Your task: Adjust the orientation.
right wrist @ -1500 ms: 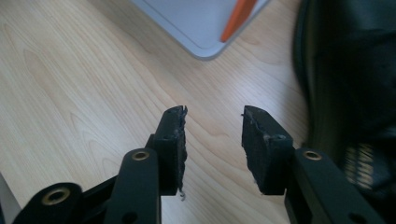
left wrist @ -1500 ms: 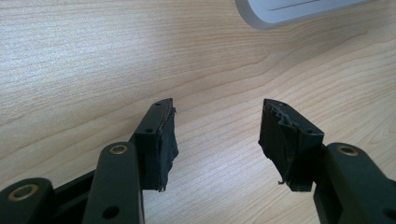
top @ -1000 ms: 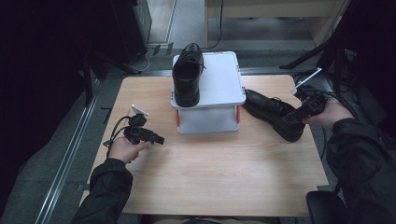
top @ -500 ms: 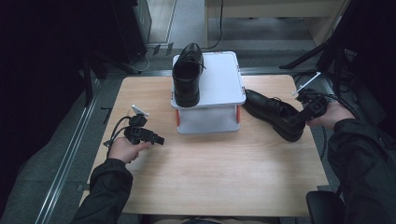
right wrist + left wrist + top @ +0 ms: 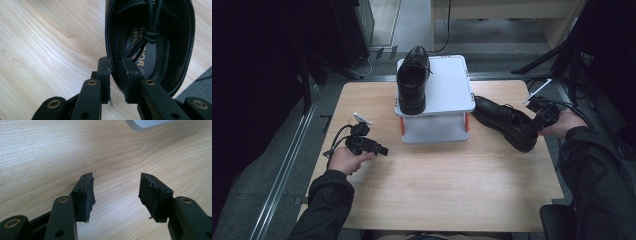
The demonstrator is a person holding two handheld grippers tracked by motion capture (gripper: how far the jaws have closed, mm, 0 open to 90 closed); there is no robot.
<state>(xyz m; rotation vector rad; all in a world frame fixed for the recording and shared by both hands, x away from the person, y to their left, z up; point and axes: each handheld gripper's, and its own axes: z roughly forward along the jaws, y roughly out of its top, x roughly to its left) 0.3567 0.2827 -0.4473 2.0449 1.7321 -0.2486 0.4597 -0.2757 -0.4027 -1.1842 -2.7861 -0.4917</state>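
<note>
Two shoes: one [image 5: 413, 82] on white stand [image 5: 447, 85], other shoe [image 5: 504, 122] on table [image 5: 437, 185] | right gripper [image 5: 116, 66] pinches its collar | left gripper [image 5: 115, 192] wide open, empty | next likely: lift onto stand.

The box [image 5: 435, 100] stands at the table's [image 5: 452, 190] far centre and blocks passage there. A shoe [image 5: 413, 80] occupies the box top's left half; the right half is bare. A second shoe [image 5: 504, 122] obstructs the area just right of the box. The table left of and in front of the box is open.

two black shoes [image 5: 413, 80] [image 5: 506, 121], one white stand [image 5: 447, 92] — two grippers [image 5: 381, 149] [image 5: 532, 126]
</note>
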